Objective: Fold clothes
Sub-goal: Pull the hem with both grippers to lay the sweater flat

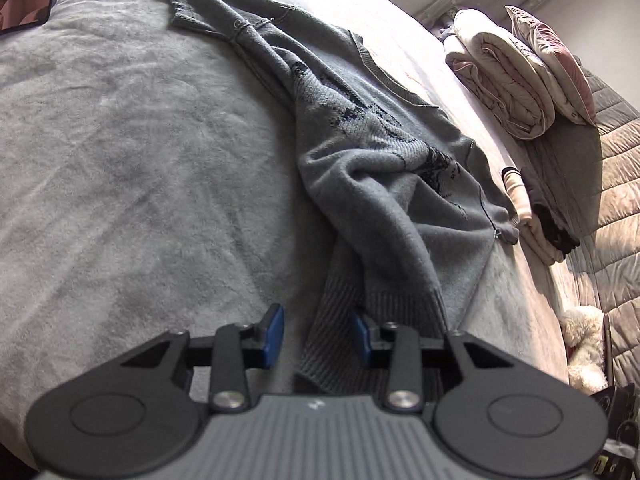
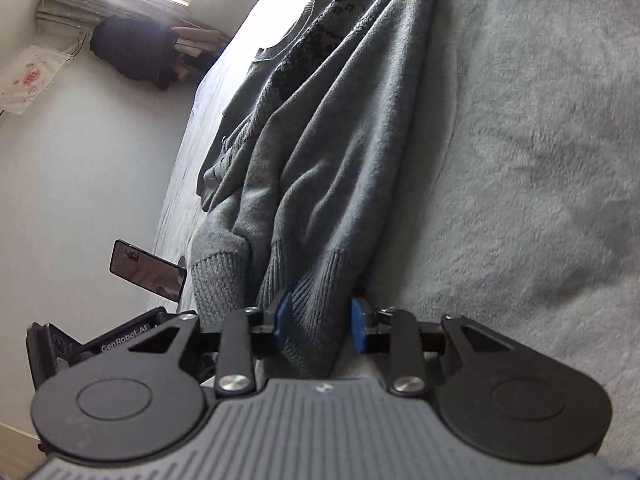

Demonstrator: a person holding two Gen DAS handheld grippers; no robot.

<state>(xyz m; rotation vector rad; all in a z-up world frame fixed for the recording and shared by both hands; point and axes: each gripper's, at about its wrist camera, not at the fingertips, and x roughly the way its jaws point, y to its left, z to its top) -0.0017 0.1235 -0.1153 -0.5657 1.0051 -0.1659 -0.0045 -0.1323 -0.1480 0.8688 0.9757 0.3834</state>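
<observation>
A grey knit sweater (image 1: 372,152) with a dark pattern lies bunched in a long strip across the grey fleece bed cover (image 1: 120,160). In the left wrist view its ribbed hem (image 1: 336,320) runs between the blue pads of my left gripper (image 1: 317,335). The hem touches the right-hand pad, and a gap shows at the left-hand pad, so the gripper is open. In the right wrist view the sweater (image 2: 320,140) hangs in folds toward my right gripper (image 2: 321,320). Its pads are closed on another part of the ribbed hem (image 2: 316,300), which fills the space between them.
Folded quilts and a pillow (image 1: 520,76) and a stack of folded clothes (image 1: 540,220) sit along the bed's right side, with a white plush toy (image 1: 584,344) below. A phone on a stand (image 2: 148,270) and a black case (image 2: 100,344) are at the bed's left edge.
</observation>
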